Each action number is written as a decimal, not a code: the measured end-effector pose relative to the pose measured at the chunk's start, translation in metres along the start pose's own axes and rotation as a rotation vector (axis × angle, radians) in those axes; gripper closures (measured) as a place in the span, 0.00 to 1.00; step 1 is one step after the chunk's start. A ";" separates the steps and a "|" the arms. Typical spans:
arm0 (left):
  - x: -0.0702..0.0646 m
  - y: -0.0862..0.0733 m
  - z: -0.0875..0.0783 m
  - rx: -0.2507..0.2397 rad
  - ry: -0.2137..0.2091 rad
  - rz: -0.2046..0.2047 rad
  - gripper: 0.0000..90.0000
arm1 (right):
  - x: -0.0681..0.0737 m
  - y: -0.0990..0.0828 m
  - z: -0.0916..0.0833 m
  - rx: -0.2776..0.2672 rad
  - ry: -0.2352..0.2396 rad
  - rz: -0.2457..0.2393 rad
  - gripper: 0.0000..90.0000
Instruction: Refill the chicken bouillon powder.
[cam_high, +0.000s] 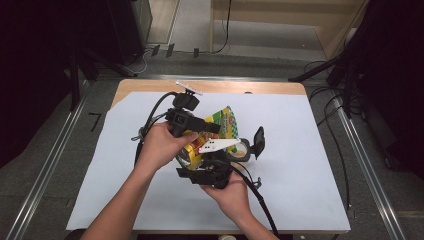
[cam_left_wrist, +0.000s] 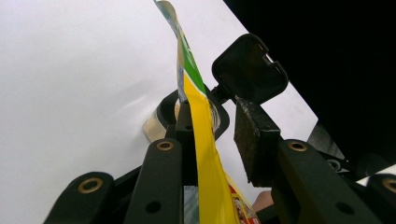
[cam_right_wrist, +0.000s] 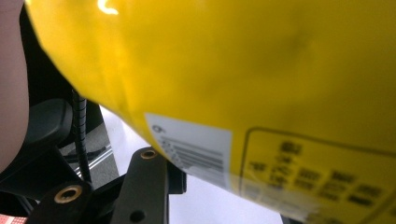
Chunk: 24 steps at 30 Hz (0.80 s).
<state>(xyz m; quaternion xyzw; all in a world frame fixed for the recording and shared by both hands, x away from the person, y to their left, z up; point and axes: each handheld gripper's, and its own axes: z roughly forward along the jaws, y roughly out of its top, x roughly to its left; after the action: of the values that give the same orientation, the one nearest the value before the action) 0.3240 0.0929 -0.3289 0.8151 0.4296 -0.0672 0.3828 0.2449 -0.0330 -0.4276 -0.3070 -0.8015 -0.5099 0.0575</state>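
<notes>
A yellow and green snack bag (cam_high: 226, 121) is held up over the middle of the white sheet. My left gripper (cam_high: 215, 130) reaches in from the left. The bag's flat top edge (cam_left_wrist: 201, 135) runs between its jaws and lies against the left pad, with a clear gap to the right pad (cam_left_wrist: 252, 140), so this gripper is open. My right gripper (cam_high: 199, 159) comes from below and is shut on the bag's swollen lower body (cam_right_wrist: 243, 70). Just right of the bag stands a small round container (cam_high: 243, 150) with its black hinged lid (cam_high: 258, 141) flipped open.
The white sheet (cam_high: 300, 165) covers most of a wooden table (cam_high: 150, 86). Gripper cables trail off to the left (cam_high: 150, 117) and toward the front edge (cam_high: 260, 200). Metal rails (cam_high: 45, 175) run along both sides of the table.
</notes>
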 end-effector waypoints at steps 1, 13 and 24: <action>0.000 0.000 0.000 0.001 0.001 0.001 0.80 | 0.000 0.000 0.000 0.000 0.001 0.002 0.73; -0.006 0.000 0.003 0.009 0.015 0.018 0.80 | -0.002 -0.002 0.000 0.000 -0.009 0.007 0.74; -0.008 0.002 0.005 0.016 0.012 0.023 0.80 | -0.003 -0.003 -0.001 -0.002 -0.006 0.021 0.74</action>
<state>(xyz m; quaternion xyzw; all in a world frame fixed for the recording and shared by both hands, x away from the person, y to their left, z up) 0.3216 0.0839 -0.3280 0.8234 0.4220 -0.0616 0.3743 0.2453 -0.0362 -0.4301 -0.3169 -0.7980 -0.5091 0.0601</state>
